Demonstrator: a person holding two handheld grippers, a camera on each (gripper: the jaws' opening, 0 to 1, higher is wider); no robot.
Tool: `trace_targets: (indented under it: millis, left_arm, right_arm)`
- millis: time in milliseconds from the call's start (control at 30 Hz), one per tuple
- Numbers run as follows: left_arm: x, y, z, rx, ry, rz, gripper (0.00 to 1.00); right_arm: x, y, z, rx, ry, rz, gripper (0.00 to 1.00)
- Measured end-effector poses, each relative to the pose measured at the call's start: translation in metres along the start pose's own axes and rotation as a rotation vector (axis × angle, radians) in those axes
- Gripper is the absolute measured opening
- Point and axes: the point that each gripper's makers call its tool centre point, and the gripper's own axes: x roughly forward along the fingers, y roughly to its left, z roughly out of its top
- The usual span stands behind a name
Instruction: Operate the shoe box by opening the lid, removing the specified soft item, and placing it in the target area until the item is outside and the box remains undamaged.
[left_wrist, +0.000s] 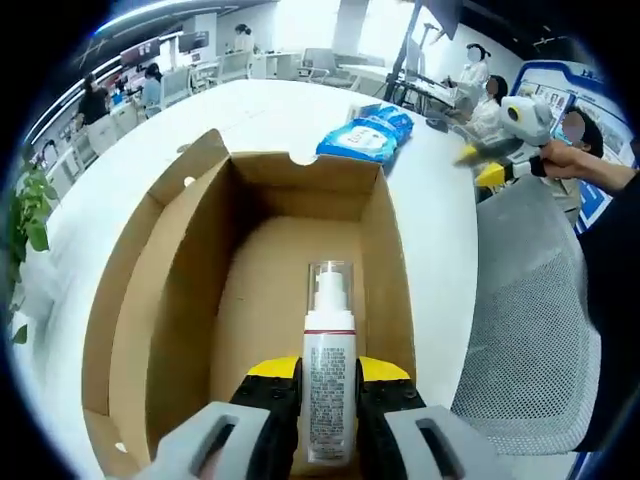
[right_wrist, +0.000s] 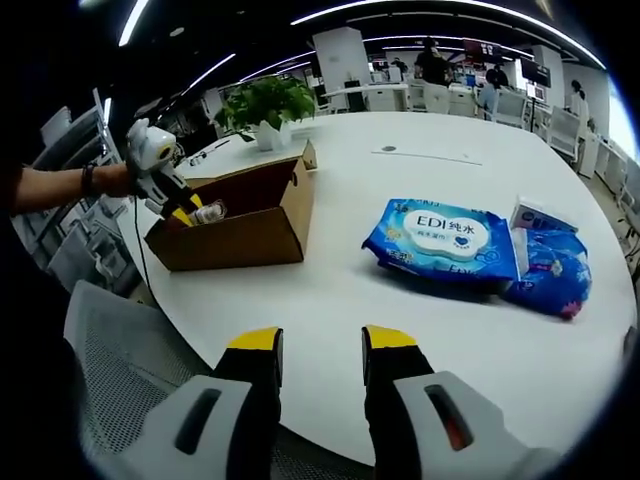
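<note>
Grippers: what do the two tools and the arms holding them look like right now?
Both grippers have grey plastic bodies, black jaws and yellow tips: the left gripper, and the right gripper. Seen from the right gripper view, the left tool carries a white rounded housing, and a thin dark cable hangs below it. The person's left wrist wears a dark band. The other arm wears a dark sleeve.

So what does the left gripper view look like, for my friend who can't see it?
The left gripper holds a white spray bottle upright between its yellow-tipped jaws, over an open, otherwise empty cardboard box on a white table. Past the box lie blue wet-wipe packs, and the right gripper shows at the right, in a person's hand, above a mesh chair.
</note>
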Motion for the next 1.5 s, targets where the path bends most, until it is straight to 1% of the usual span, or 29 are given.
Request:
trace_targets:
  millis: [33, 100, 200, 267, 300, 367, 433, 500, 667, 700, 767, 833, 867, 967, 1033, 1067, 1200, 1433, 1500]
  left_arm:
    - [0.0, -0.001, 0.001, 0.006, -0.001, 0.001, 0.2]
    - [-0.004, -0.004, 0.009, 0.018, -0.019, -0.007, 0.2]
    - [-0.008, -0.012, 0.024, 0.026, -0.072, -0.031, 0.2]
    - [-0.011, -0.019, 0.032, 0.037, -0.097, -0.045, 0.2]
    - [-0.013, -0.024, 0.039, 0.053, -0.115, -0.057, 0.2]
    - [-0.015, -0.032, 0.046, 0.079, -0.129, -0.067, 0.2]
    - [-0.017, -0.044, 0.056, 0.119, -0.146, -0.086, 0.2]
    - [-0.018, -0.052, 0.061, 0.153, -0.149, -0.095, 0.2]
    - [-0.018, -0.08, 0.078, 0.242, -0.168, -0.151, 0.2]
    - [-0.018, -0.082, 0.08, 0.25, -0.169, -0.154, 0.2]
    - [-0.017, -0.093, 0.085, 0.287, -0.173, -0.179, 0.2]
    - [-0.016, -0.098, 0.088, 0.311, -0.175, -0.195, 0.2]
    - [-0.016, -0.105, 0.09, 0.327, -0.178, -0.209, 0.2]
    - [-0.016, -0.117, 0.095, 0.363, -0.182, -0.237, 0.2]
    - [-0.016, -0.124, 0.098, 0.384, -0.18, -0.251, 0.2]
    - [-0.016, -0.128, 0.098, 0.397, -0.177, -0.258, 0.2]
    - [-0.017, -0.136, 0.101, 0.42, -0.176, -0.275, 0.2]
    - [-0.016, -0.144, 0.103, 0.443, -0.175, -0.295, 0.2]
    - [-0.016, -0.15, 0.104, 0.458, -0.173, -0.308, 0.2]
  right_arm:
    - [0.0, 0.0, 0.0, -0.001, 0.0, 0.001, 0.29]
    - [0.0, 0.001, 0.001, -0.006, -0.002, 0.009, 0.29]
    - [0.0, 0.005, 0.003, -0.01, -0.006, 0.024, 0.29]
    - [0.0, 0.01, 0.005, -0.015, -0.012, 0.042, 0.29]
    - [0.0, 0.013, 0.006, -0.018, -0.015, 0.055, 0.29]
    - [0.0, 0.021, 0.01, -0.033, -0.026, 0.081, 0.29]
    - [0.001, 0.03, 0.016, -0.055, -0.037, 0.118, 0.29]
    - [0.001, 0.038, 0.021, -0.077, -0.046, 0.146, 0.29]
    - [0.0, 0.055, 0.035, -0.128, -0.068, 0.21, 0.31]
    - [-0.001, 0.058, 0.037, -0.138, -0.072, 0.221, 0.31]
    - [-0.003, 0.068, 0.046, -0.164, -0.088, 0.255, 0.31]
    - [-0.005, 0.076, 0.052, -0.181, -0.102, 0.285, 0.31]
    - [-0.007, 0.081, 0.055, -0.192, -0.109, 0.304, 0.31]
    - [-0.01, 0.092, 0.059, -0.236, -0.106, 0.352, 0.31]
    - [-0.011, 0.096, 0.061, -0.256, -0.105, 0.369, 0.32]
    - [-0.013, 0.102, 0.062, -0.275, -0.104, 0.391, 0.33]
    - [-0.016, 0.111, 0.065, -0.296, -0.107, 0.425, 0.33]
    - [-0.018, 0.119, 0.066, -0.318, -0.107, 0.456, 0.32]
    - [-0.019, 0.122, 0.067, -0.323, -0.107, 0.469, 0.32]
